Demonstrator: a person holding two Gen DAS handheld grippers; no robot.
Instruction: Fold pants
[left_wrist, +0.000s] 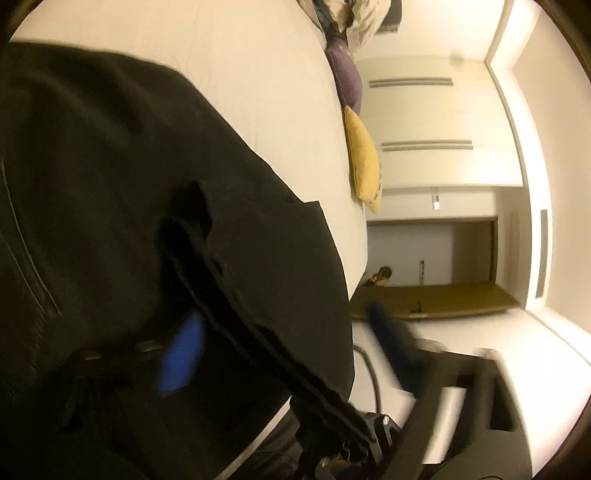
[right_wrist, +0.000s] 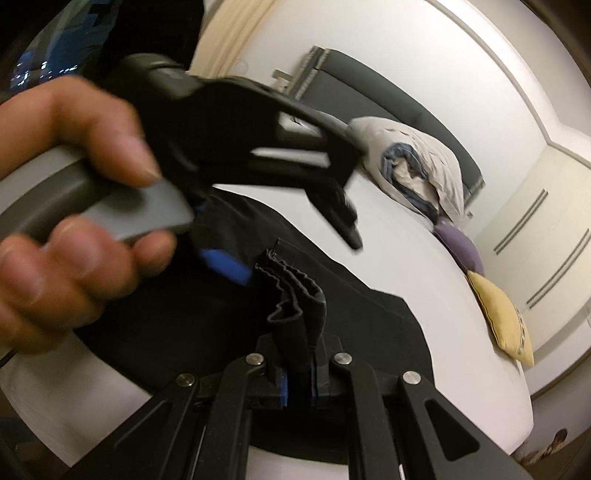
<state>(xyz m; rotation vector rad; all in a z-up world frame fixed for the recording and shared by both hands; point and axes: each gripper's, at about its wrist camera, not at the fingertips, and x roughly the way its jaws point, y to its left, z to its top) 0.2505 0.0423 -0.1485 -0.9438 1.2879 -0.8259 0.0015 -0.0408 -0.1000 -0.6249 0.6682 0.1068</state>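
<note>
Nearest to us, our right gripper (right_wrist: 301, 373) is pinching a bunched fold of the black pants (right_wrist: 295, 310), its jaws nearly closed on the cloth, which is standing up in pleats between the blue pads. The rest of the pants (left_wrist: 129, 184) are lying spread over the white bed (left_wrist: 258, 92), close to its near edge, with a stitched pocket line showing on the left in the left wrist view.

Just beyond that fold, our left hand (right_wrist: 62, 218) is gripping the grey handle of the left gripper (right_wrist: 301, 258), which is blurred. Its jaws are standing partly open above the pants, one blue pad just beside the raised fold and the other black finger out over the bed. In the left wrist view one blue pad (left_wrist: 183, 354) is showing against the black cloth and a dark strip of fabric is running between the fingers, but we are seeing no pad pressing on it.

Farther along the bed edge, a yellow cushion (right_wrist: 502, 317) and a purple cushion (right_wrist: 458, 247) are lying side by side. Behind them a crumpled white pillow (right_wrist: 417, 162) is leaning on the dark headboard (right_wrist: 369, 88). White wardrobe doors (left_wrist: 436, 122) are standing at the far wall.
</note>
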